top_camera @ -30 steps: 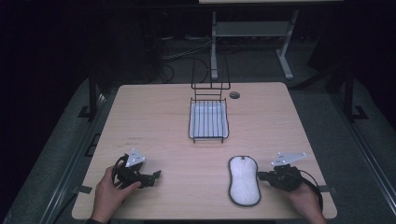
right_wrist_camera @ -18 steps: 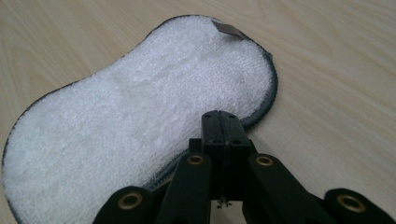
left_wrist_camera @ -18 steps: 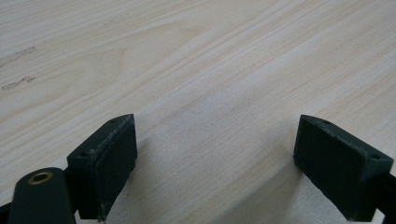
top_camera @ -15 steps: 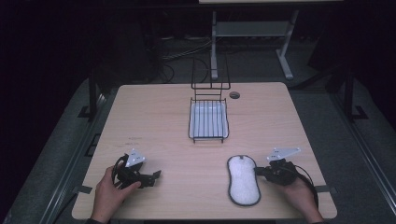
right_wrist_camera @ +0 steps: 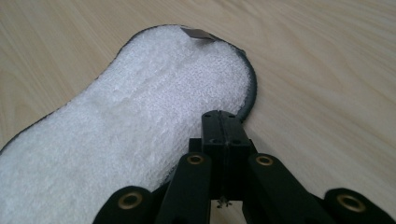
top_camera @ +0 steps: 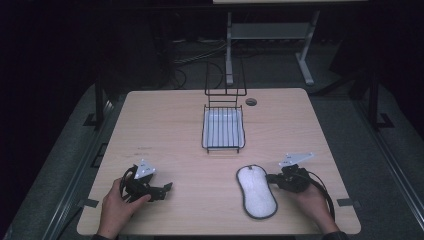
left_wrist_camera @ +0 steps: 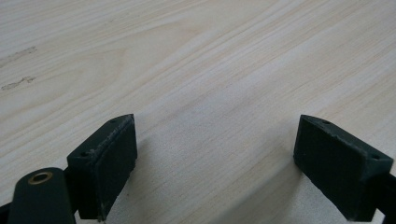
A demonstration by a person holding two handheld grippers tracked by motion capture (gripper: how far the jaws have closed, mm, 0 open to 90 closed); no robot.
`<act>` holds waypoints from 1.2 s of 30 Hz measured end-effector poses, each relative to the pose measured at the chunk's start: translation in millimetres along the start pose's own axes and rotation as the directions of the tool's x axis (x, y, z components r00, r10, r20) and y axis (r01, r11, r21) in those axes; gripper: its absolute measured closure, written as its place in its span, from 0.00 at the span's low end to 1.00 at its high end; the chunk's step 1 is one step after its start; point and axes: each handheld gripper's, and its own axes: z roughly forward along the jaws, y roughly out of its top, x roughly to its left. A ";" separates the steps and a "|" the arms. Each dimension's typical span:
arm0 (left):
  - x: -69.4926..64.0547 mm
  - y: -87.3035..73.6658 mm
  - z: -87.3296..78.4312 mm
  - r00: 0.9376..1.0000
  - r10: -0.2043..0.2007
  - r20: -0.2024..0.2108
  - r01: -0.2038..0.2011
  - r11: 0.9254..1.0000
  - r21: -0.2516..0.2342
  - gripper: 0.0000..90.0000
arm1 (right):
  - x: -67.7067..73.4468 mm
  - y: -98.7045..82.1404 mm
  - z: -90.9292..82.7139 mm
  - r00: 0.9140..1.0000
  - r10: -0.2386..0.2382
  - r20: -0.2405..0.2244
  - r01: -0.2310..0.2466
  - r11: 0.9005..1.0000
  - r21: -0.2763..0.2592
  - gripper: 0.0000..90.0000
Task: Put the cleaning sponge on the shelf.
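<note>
Now right claw [right_wrist_camera: 223,122] pressed shut (nothing pinched) at white pad's [right_wrist_camera: 140,121] edge; left claw [left_wrist_camera: 215,163] wide.

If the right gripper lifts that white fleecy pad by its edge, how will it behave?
The flat white fleecy pad with dark trim lies thin on the wooden table, so it probably droops when lifted. Its terry pile should grip rather than slip. It looks light and unlikely to roll.

You had nothing legible here: the small grey tag [right_wrist_camera: 198,33] at the edge of the white pad [right_wrist_camera: 140,135] bore no letters you could read.
</note>
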 end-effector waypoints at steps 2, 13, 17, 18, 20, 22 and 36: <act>0.0 0.0 0.0 1.000 0.000 0.000 0.000 1.000 0.000 0.14 | 0.8 3.4 3.5 1.000 -0.004 -0.001 0.004 1.000 0.003 1.00; -0.1 0.0 0.0 1.000 -0.002 0.000 0.002 1.000 -0.001 0.14 | 3.5 14.6 16.0 1.000 -0.016 -0.015 0.016 1.000 0.000 1.00; -0.1 0.0 0.0 1.000 -0.002 0.000 0.002 1.000 -0.001 0.14 | 7.1 23.0 22.4 0.999 -0.030 -0.024 0.030 1.000 -0.002 1.00; -0.1 0.0 0.0 1.000 -0.002 0.000 0.002 1.000 -0.001 0.14 | 7.1 23.0 22.4 0.999 -0.030 -0.024 0.030 1.000 -0.002 1.00; -0.1 0.0 0.0 1.000 -0.002 0.000 0.002 1.000 -0.001 0.14 | 8.8 26.0 26.1 0.999 -0.037 -0.028 0.037 0.999 -0.001 1.00; -0.1 0.0 0.0 1.000 -0.002 0.001 0.002 1.000 -0.001 0.14 | 12.3 30.1 31.0 0.998 -0.042 -0.037 0.042 0.999 -0.001 1.00; -0.2 0.0 0.1 1.000 -0.002 0.000 0.002 1.000 -0.001 0.14 | 16.2 32.3 26.9 0.999 -0.015 -0.039 0.014 1.000 -0.019 0.81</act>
